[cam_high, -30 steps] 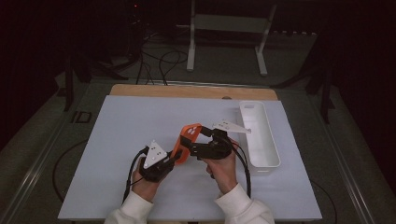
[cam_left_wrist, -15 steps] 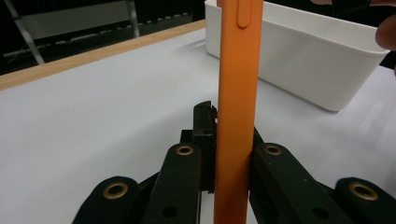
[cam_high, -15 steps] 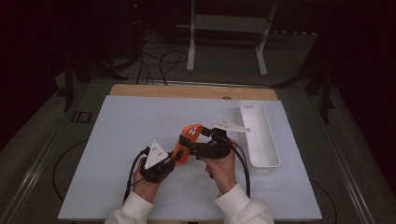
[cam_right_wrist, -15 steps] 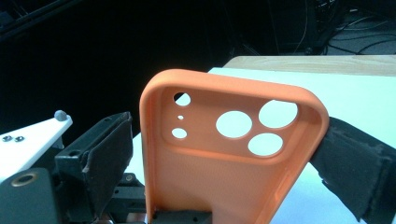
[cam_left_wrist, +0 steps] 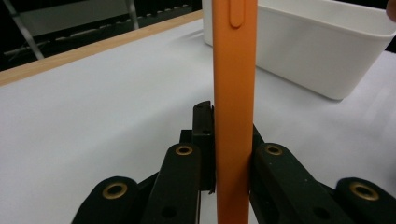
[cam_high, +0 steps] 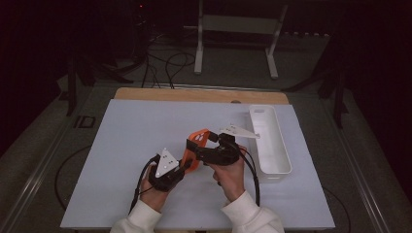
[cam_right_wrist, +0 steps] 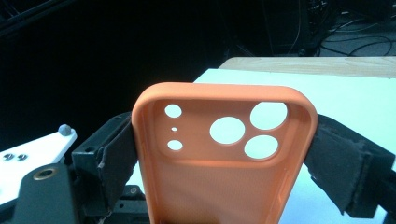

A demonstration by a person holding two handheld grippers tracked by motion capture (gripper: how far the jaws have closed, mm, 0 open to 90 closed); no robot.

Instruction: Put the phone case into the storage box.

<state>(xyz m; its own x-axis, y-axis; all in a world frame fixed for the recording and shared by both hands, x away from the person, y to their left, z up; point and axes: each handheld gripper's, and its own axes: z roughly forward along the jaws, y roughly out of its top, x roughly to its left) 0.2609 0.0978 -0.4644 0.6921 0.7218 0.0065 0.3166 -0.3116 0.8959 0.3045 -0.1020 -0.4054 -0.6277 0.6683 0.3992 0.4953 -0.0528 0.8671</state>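
The orange soft-rubber phone case with round camera cut-outs (cam_right_wrist: 224, 163) sits just below the centre of the high view (cam_high: 197, 145), held off the white-covered table (cam_high: 145, 131) between the two hand-held tools. It is an empty shell, so it is likely very light, and the thin back and rolled rim look flexible: a hard squeeze across its width would probably bow it, while its matte skin should give good friction and little risk of slipping. It does not look fragile. The firmest places to hold seem to be the thick side rims, away from the camera holes at the top. The left gripper (cam_left_wrist: 223, 179) has its fingers closed tight on the case's thin edge, seen end-on as a tall orange bar with a side-button bump near the top of that frame. The right gripper (cam_right_wrist: 224, 154) spans the full width of the case, its padded fingers (cam_right_wrist: 116, 154) set against both long rims; they have just been closing, with the case between them, and now appear to press on it. To the right, near the table's edge, stands a long white plastic bin (cam_high: 269, 141), well apart from the case.
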